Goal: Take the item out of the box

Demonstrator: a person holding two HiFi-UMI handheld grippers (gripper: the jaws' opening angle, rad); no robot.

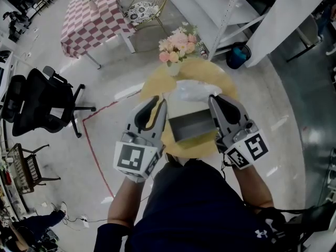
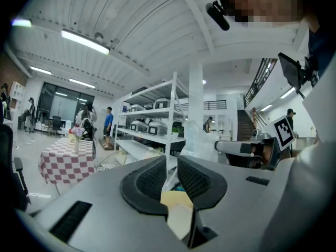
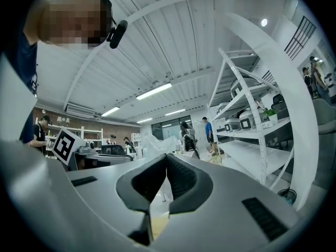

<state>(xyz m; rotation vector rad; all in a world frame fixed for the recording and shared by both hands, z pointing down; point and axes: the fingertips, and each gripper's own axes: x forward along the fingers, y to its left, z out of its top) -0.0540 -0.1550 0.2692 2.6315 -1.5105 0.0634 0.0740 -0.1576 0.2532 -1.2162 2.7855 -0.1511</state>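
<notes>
In the head view I hold a cardboard box [image 1: 190,126] up between both grippers, above a round yellow table [image 1: 223,85]; its grey inside faces me. A clear plastic-wrapped item [image 1: 193,91] shows at the box's far side, and I cannot tell whether it rests on the table. My left gripper [image 1: 160,105] is shut on the box's left wall. My right gripper [image 1: 214,102] is shut on its right wall. In the left gripper view the jaws [image 2: 170,164] pinch thin beige cardboard [image 2: 177,206], with the plastic item [image 2: 202,135] beyond. The right gripper [image 3: 167,159] pinches cardboard [image 3: 159,223] likewise.
A vase of pink flowers [image 1: 177,49] stands at the table's far edge. On the floor are a black office chair [image 1: 42,101], a checked table [image 1: 92,17], a wire chair [image 1: 147,4], white shelving [image 1: 231,4], a blue bin [image 1: 237,55] and a red tape line [image 1: 94,151].
</notes>
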